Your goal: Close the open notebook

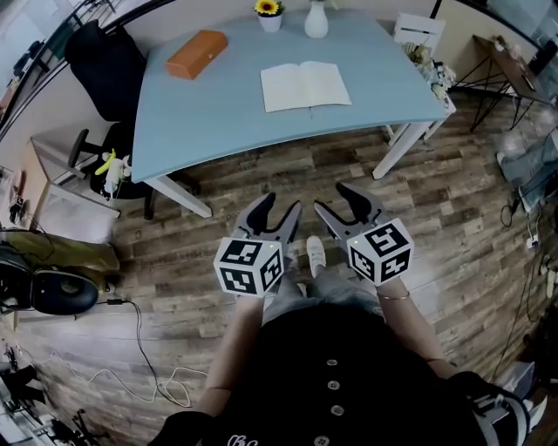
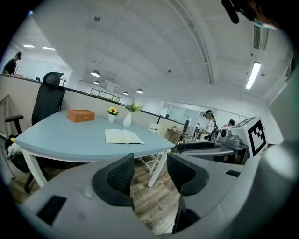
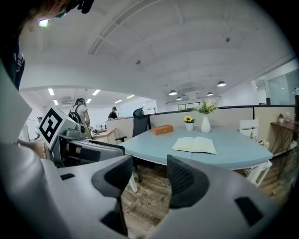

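Note:
The open notebook [image 1: 305,85] lies flat with pale pages up, near the middle of the light blue table [image 1: 218,113]. It also shows in the left gripper view as the notebook [image 2: 123,136] and in the right gripper view as the notebook [image 3: 195,144]. Both grippers hang over the wooden floor, well short of the table's near edge. My left gripper [image 1: 277,211] is open and empty. My right gripper [image 1: 336,200] is open and empty too. Each one appears beside the other in the gripper views: the right gripper [image 2: 233,140] and the left gripper [image 3: 60,135].
An orange case [image 1: 197,54], a potted sunflower [image 1: 268,14] and a white vase [image 1: 316,19] stand at the table's far side. A black office chair [image 1: 109,70] is at the left end, a white chair [image 1: 418,30] at the right. Cables lie on the floor at left.

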A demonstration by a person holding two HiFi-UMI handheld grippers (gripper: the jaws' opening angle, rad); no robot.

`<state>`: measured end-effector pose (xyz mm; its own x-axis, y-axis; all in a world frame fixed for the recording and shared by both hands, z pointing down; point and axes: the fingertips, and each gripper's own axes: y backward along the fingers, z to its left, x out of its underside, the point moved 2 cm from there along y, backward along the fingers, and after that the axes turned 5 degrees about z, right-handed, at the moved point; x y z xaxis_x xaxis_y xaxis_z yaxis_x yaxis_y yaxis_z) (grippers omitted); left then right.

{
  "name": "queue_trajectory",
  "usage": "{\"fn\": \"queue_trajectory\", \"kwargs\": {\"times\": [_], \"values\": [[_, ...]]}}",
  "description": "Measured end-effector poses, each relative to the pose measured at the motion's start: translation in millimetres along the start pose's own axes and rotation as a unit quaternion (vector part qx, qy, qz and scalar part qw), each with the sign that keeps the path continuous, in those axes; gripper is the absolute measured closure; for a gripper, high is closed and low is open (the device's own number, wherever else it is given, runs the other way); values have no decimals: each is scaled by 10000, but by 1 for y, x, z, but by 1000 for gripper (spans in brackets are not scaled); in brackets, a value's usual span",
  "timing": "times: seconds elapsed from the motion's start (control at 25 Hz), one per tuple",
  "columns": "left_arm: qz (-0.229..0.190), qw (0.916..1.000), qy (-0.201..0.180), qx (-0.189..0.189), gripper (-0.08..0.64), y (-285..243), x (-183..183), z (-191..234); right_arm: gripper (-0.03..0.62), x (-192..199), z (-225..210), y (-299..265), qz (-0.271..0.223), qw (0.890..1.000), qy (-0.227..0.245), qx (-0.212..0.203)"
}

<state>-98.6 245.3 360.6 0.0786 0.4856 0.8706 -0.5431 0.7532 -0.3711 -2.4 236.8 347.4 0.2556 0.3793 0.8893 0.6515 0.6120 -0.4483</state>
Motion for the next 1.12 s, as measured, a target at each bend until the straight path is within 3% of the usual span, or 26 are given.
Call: {"fn": "queue_trajectory", "kwargs": {"times": [0.64, 1.12], "values": [[-126, 9990, 167, -391, 357, -116, -74, 51, 376, -55, -98, -84, 21, 9971, 234, -729], [-133, 9968, 341, -710, 357, -159, -96, 71, 387, -80, -158, -106, -143, 9959, 238, -863]]}}
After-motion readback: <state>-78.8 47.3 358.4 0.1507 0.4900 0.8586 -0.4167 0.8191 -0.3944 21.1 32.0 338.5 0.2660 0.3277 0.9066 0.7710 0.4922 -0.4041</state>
